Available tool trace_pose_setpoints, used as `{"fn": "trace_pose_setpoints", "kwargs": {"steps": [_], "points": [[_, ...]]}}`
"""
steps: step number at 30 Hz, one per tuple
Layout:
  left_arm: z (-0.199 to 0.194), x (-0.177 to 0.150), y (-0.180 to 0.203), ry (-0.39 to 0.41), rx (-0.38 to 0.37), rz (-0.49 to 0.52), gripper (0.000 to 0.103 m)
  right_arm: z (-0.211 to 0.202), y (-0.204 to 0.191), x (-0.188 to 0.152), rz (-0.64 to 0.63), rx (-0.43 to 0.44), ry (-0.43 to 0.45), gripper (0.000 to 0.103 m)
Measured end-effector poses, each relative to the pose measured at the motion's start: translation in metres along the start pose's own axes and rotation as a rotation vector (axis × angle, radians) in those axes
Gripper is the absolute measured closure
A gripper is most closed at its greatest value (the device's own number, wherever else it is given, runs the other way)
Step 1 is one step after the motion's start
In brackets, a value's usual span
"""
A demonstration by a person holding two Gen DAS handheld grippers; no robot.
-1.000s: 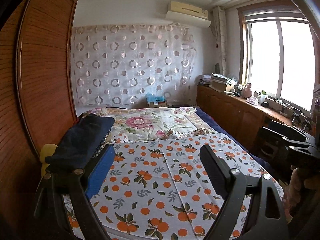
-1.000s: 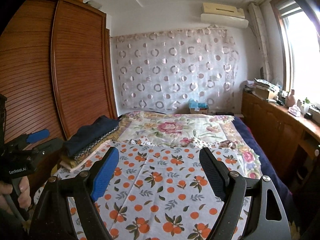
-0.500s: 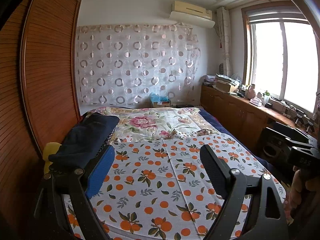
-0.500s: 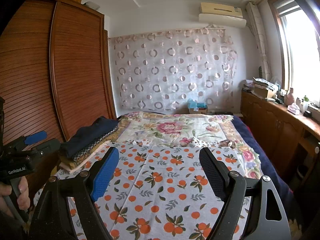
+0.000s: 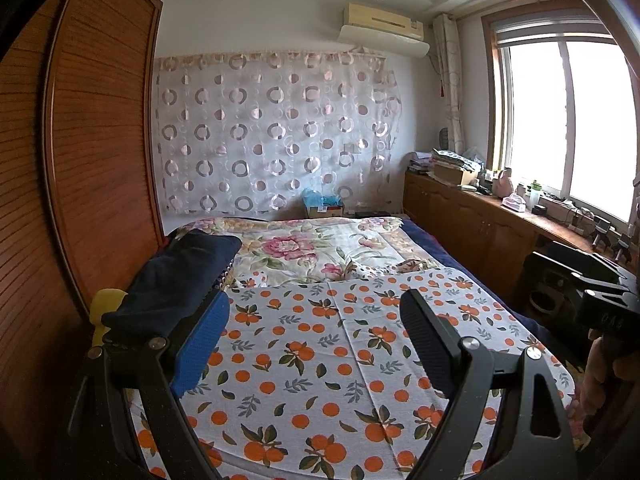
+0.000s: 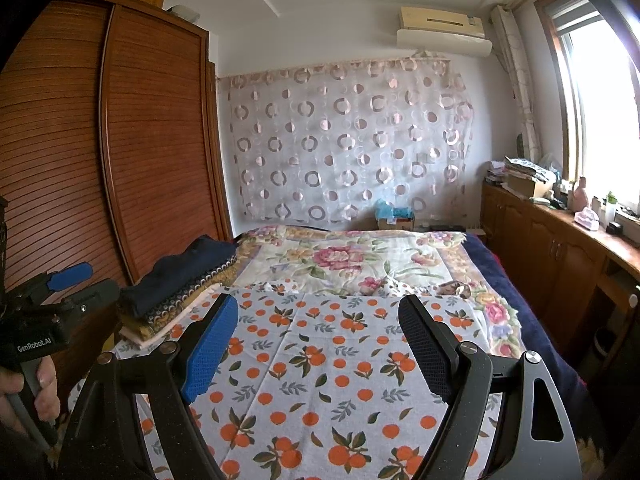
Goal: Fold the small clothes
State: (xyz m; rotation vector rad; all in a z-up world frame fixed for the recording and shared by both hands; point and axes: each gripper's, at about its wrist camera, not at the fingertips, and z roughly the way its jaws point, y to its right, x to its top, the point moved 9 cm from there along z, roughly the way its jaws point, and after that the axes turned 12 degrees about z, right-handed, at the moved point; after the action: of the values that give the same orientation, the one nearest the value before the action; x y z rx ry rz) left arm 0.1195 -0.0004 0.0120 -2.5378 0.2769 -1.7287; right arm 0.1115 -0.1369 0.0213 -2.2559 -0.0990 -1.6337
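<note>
My left gripper, right gripper: both spread, empty | orange-print cloth on bed: light, limp | pinch near corners.

Bed, orange-print cloth, folded stack

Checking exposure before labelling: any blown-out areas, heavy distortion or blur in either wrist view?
Left wrist: window blown out white, wardrobe bowed by fisheye, corners vignetted black; orange-print cloth sharp. Right wrist: window glare at the right edge, wardrobe curved, folded stack evenly lit, no motion blur.
</note>
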Motion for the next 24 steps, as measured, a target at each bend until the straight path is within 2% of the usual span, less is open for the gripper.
{"fn": "trace_pose_setpoints", "kwargs": {"steps": [24], "points": [[0.0003,0.0006,-0.0022,0.004,0.003,0.002,0.015,0.0002,0.0050,0.0026,-0.002,0.007,-0.005,0.019]]}}
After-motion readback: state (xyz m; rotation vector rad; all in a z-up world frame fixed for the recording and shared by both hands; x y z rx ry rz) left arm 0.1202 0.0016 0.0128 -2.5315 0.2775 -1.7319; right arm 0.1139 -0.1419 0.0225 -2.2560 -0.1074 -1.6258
